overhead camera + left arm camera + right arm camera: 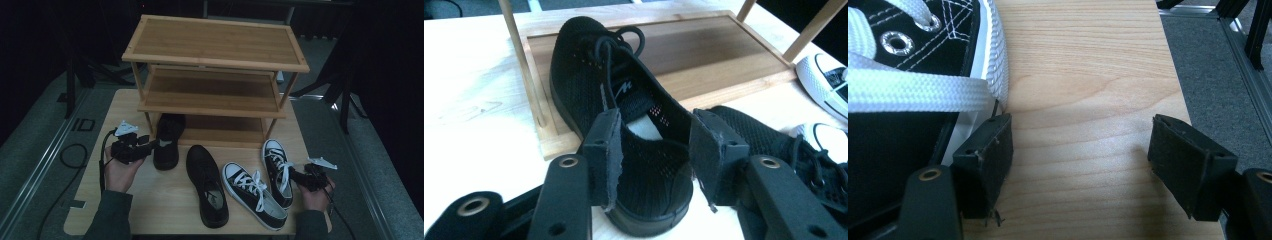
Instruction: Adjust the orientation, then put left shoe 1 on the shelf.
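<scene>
Room: dark all round, grey floor along the left and right edges of the high view, black stand legs at the upper left and upper right.
Table (165,200): pale wood, across the lower middle of the high view; bare grain in the middle of the right gripper view.
Shoe rack (215,37): three wooden shelves, standing at the far side of the table, upper centre of the high view; lowest shelf (704,45) across the top of the left gripper view.
Black shoe (167,140): centre left of the high view, toe resting on the front edge of the lowest shelf, heel out on the table; heel between the jaws in the left gripper view (634,125).
Second black shoe (207,185): lower centre, flat on the table, apart from the rack.
Sneakers: two black ones with white laces, lower right of the high view, one slanting (252,195), one more upright (279,170) nearer the right edge.
Left hand (120,172): in from the lower left, sleeve below it, wrist bent toward the rack.
Left gripper (152,144): lying level, pointing right at the heel of the black shoe; jaws part open, one on either side of the heel; pads close to the heel, contact not certain.
Right hand (315,197): lower right, low over the table edge.
Right gripper (295,175): pointing left at the nearer sneaker; jaws spread wide over bare table, holding nothing, left pad (990,155) just beside the sneaker's white sole.
</scene>
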`<state>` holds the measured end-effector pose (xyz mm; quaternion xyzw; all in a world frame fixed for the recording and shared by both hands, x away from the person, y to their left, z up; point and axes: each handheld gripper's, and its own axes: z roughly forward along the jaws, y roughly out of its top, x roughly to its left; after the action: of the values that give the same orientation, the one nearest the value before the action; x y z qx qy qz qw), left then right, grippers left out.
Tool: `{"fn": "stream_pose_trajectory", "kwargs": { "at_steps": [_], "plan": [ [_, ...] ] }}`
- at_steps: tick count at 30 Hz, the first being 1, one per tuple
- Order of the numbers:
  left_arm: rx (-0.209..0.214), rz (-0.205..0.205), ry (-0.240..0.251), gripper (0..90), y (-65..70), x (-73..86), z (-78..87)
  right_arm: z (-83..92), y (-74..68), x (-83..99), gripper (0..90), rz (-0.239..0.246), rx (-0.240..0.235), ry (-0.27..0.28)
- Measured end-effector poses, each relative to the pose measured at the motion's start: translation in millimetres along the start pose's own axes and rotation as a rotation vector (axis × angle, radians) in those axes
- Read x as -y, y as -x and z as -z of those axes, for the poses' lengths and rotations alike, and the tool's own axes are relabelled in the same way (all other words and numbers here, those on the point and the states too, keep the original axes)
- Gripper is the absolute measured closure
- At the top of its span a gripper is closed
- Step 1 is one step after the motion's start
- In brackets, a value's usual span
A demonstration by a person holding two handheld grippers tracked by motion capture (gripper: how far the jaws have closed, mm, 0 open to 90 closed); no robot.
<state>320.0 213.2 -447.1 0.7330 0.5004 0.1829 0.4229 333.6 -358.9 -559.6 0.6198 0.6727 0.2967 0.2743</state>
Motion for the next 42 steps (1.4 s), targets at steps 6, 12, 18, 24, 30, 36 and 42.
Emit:
{"fn": "stream_pose_trajectory", "kwargs": {
  "at_steps": [6,12,18,24,30,36,42],
  "plan": [
    [0.007,0.001,-0.013,54.7,-4.5,8.4,8.8,0.0,0.0,0.0,25.8,0.000,0.000,0.000],
    [0.002,0.005,-0.033,54.6,-7.4,19.7,12.6,0.0,0.0,0.0,25.8,0.000,0.000,0.000],
    [0.000,-0.009,-0.079,57.2,-7.4,36.4,8.5,0.0,0.0,0.0,25.8,0.000,0.000,0.000],
    [0.007,-0.029,-0.111,72.4,-2.5,46.3,1.8,0.0,0.0,0.0,25.8,0.000,0.000,0.000],
    [0.003,-0.054,-0.167,87.9,5.2,53.8,-11.6,0.0,0.1,0.0,25.8,0.001,0.000,0.000],
    [0.031,-0.073,-0.218,89.5,12.8,59.8,-25.9,0.0,0.0,-0.1,25.8,0.000,-0.001,0.000],
    [0.026,-0.087,-0.277,89.4,20.0,67.2,-42.5,0.0,0.1,-0.1,25.7,0.000,-0.001,0.000]
  ]
}}
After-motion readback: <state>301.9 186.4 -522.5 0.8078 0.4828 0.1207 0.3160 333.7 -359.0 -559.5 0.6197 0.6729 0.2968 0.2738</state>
